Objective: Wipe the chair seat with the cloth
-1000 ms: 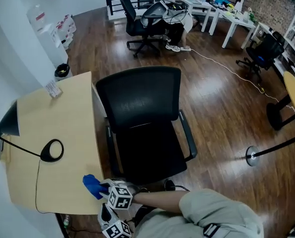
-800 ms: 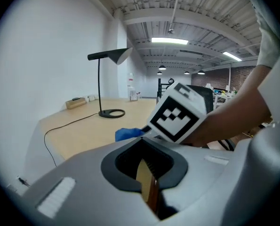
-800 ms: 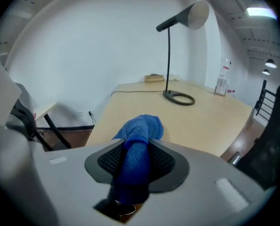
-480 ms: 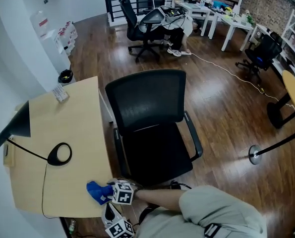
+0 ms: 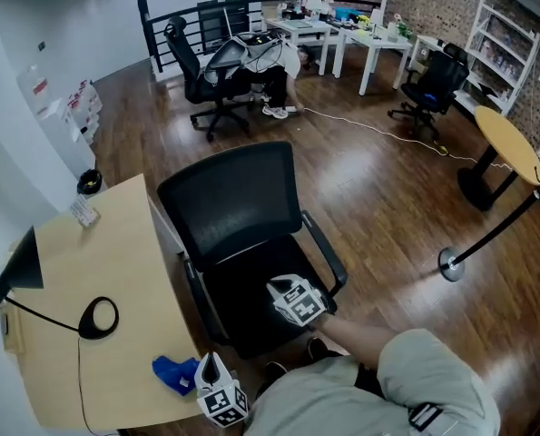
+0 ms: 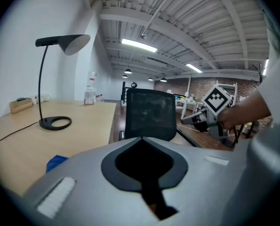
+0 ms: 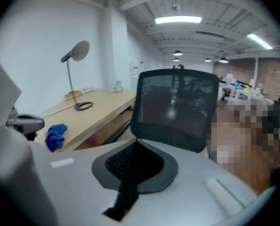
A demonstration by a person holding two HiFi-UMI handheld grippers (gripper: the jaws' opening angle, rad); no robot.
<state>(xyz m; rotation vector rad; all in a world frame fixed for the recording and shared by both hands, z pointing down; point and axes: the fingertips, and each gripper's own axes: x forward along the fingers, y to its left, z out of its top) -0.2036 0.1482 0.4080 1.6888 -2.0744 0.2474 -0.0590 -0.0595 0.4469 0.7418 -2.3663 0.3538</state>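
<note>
Located the blue cloth crumpled on the wooden desk, near its front edge, just beside the left gripper and well apart from the chair seat. Found it held by neither tool. Read the left gripper as pressed together at the tips, with nothing between the jaws. Read the right gripper as having just been closing, tip against tip and empty, poised over the seat; could not tell whether touching it.

Judged the cloth soft, light and limp: likely to sag and fold when lifted, not fragile, unlikely to slip once pinched. Recommended spreading the jaws first, then pinching a raised fold at the top of the bundle rather than a flat edge lying against the desk. Expected some drag over the seat's weave, hence a firm pinch.

Obtained from the head view alone the full layout: cloth, both grippers and seat together. Saw in the left gripper view only a blue corner of the cloth, low at the left behind the tool body, but also the desk lamp and the right gripper beside the chair back. Saw in the right gripper view the whole cloth on the desk, and seat mesh through the gap behind the shut tips.
</note>
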